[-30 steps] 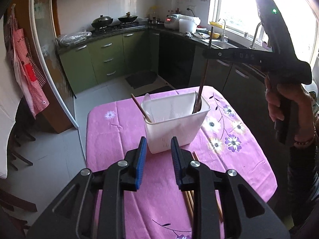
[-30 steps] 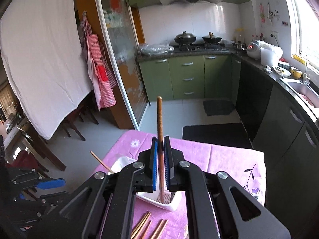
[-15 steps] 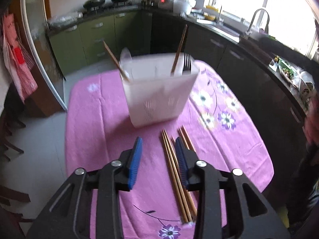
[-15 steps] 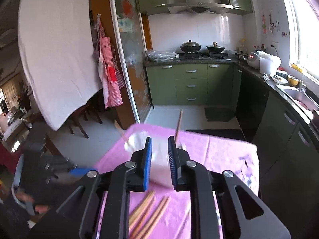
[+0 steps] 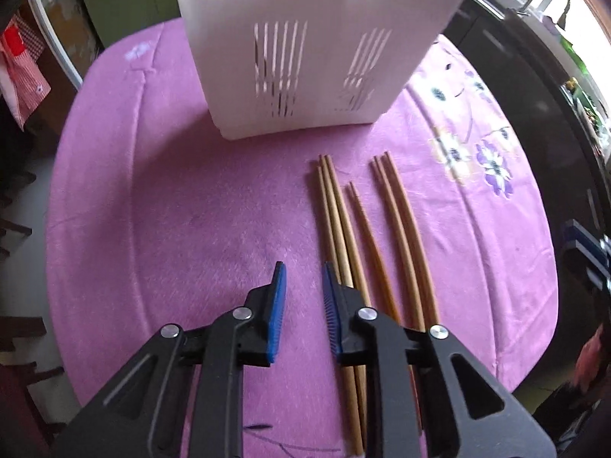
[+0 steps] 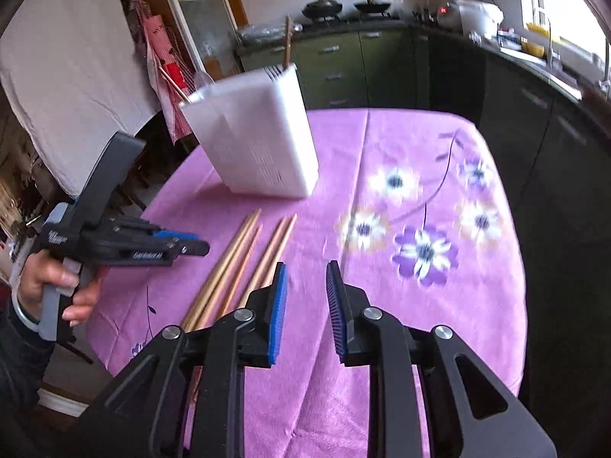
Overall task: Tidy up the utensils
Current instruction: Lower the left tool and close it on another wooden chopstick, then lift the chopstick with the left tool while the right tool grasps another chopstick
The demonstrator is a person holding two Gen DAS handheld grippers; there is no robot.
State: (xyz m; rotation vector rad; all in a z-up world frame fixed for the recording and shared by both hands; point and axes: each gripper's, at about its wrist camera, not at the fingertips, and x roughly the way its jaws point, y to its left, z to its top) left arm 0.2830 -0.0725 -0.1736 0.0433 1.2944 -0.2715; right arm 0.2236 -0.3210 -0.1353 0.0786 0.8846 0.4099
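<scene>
A white slotted utensil holder (image 5: 313, 57) stands on the purple flowered tablecloth (image 5: 172, 210). Several wooden chopsticks (image 5: 336, 206) lie in front of it, pointing at it. My left gripper (image 5: 303, 267) hangs low over the cloth with its jaws closing on nothing; its right finger overlaps the leftmost chopsticks. In the right wrist view the holder (image 6: 259, 141) carries a wooden-handled utensil, a chopstick and a clear spoon. My right gripper (image 6: 307, 265) is over bare cloth just right of the chopsticks (image 6: 236, 255), jaws opening and empty. A hand holds the left gripper (image 6: 193, 243) at the left.
The table (image 6: 401, 305) is small, with its edges close on every side. Dark and green kitchen cabinets (image 6: 343, 61) run behind and to the right. A white cloth and a red apron hang at the back left. Chair legs stand left of the table.
Both grippers have come down toward the table. The right one let go of the wooden-handled fork, which now stands in the holder, and swung right. The left one sank beside the chopsticks.
</scene>
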